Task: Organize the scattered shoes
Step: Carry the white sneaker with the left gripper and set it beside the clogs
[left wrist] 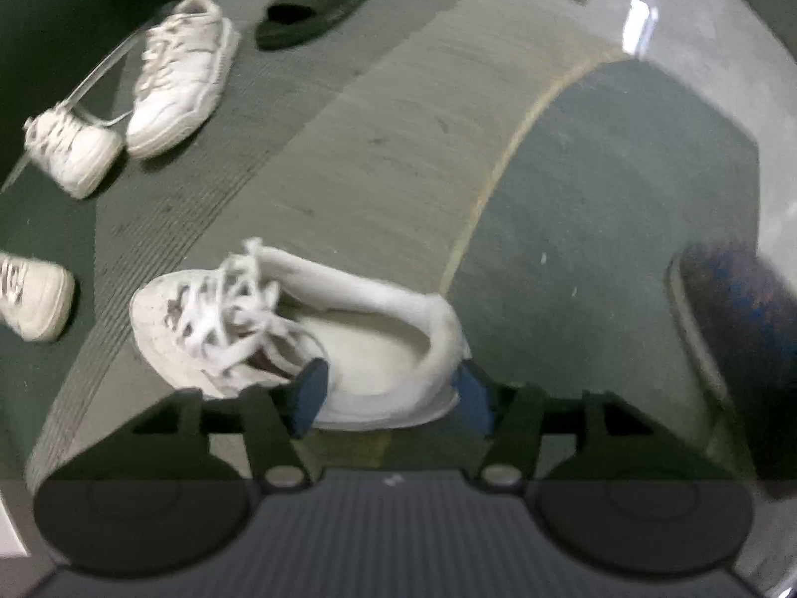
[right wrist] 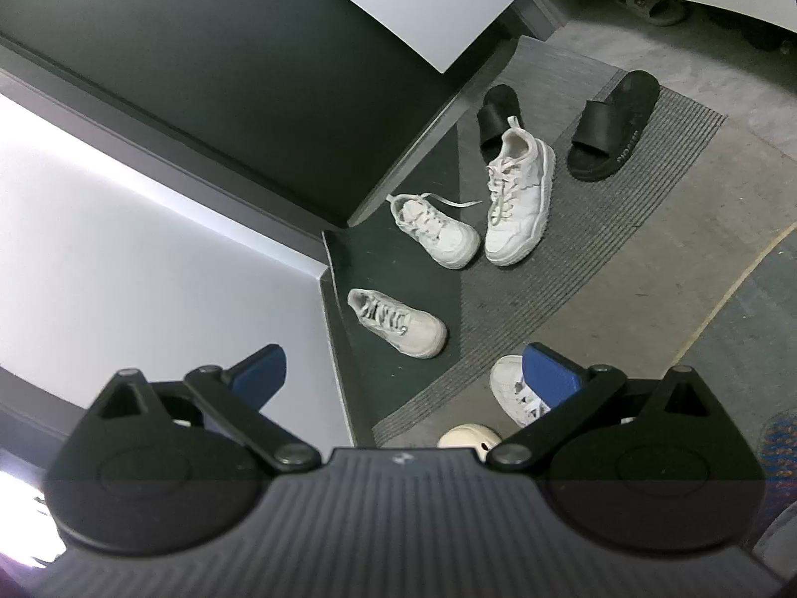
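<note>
Left gripper (left wrist: 393, 393): jaws partly apart, 2 blue pads flanking the rear half of a white lace-up sneaker (left wrist: 279, 334); no pad seen pressing on it.
Left pads: 1 blue pad (left wrist: 310, 393) at the sneaker's near side by the tongue, the other at the outer heel; image blurred, contact uncertain.
White lace-up sneaker: lying on the grey ribbed doormat (left wrist: 378, 159), toe toward frame left, heel collar between the fingers.
Right gripper (right wrist: 406, 373): jaws spread wide, nothing between them.
Right blue pad (right wrist: 550, 378): in front of a white sneaker toe, overlapping it in view only.
Other shoes, right wrist view: 3 white laced sneakers (right wrist: 518, 199) near the dark wall corner; 2 black slide sandals (right wrist: 612, 124) beyond, 1 partly behind a sneaker.
Cream rounded clog (right wrist: 468, 436): only its top visible at the right gripper's body.
</note>
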The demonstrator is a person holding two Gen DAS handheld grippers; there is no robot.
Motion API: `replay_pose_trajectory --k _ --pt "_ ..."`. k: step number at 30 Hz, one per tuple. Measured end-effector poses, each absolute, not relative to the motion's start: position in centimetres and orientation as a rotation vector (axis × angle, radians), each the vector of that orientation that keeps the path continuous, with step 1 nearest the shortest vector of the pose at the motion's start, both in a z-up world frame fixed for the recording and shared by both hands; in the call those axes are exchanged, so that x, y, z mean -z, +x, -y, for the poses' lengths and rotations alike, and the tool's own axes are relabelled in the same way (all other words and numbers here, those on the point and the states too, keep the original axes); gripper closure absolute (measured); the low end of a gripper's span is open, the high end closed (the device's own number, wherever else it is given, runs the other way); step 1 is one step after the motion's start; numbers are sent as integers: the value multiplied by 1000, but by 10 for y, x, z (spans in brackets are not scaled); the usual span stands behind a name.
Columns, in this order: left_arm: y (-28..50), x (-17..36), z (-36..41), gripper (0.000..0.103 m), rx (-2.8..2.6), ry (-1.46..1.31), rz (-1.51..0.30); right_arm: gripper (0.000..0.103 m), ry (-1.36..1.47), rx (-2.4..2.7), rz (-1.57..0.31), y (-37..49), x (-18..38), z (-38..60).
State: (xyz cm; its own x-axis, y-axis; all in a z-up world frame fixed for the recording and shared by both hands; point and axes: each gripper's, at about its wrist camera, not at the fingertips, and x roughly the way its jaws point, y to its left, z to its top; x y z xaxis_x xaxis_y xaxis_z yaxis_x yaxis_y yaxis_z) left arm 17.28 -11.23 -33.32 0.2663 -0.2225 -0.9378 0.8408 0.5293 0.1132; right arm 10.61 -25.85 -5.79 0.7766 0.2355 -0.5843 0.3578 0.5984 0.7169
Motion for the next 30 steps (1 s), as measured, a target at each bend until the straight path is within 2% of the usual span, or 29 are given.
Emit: replay_pose_trajectory --k 5,9,12,14,18,22,30 --pt "182 288 99 20 659 678 -1002 0 962 24 -687 102 55 275" --pt "200 244 81 20 526 555 -1028 0 948 49 -696 95 55 285" --pt "220 192 68 17 435 449 -1014 0 942 32 -702 93 54 287" --pt "231 164 61 13 375 414 -981 0 900 7 -698 95 50 285" --pt "251 74 36 10 173 321 -822 0 749 -15 -733 102 46 275" --pt "245 15 8 7 115 146 -801 0 644 -114 -791 108 51 263" --pt "199 -45 -16 4 84 52 -768 0 338 -232 -892 116 62 221"
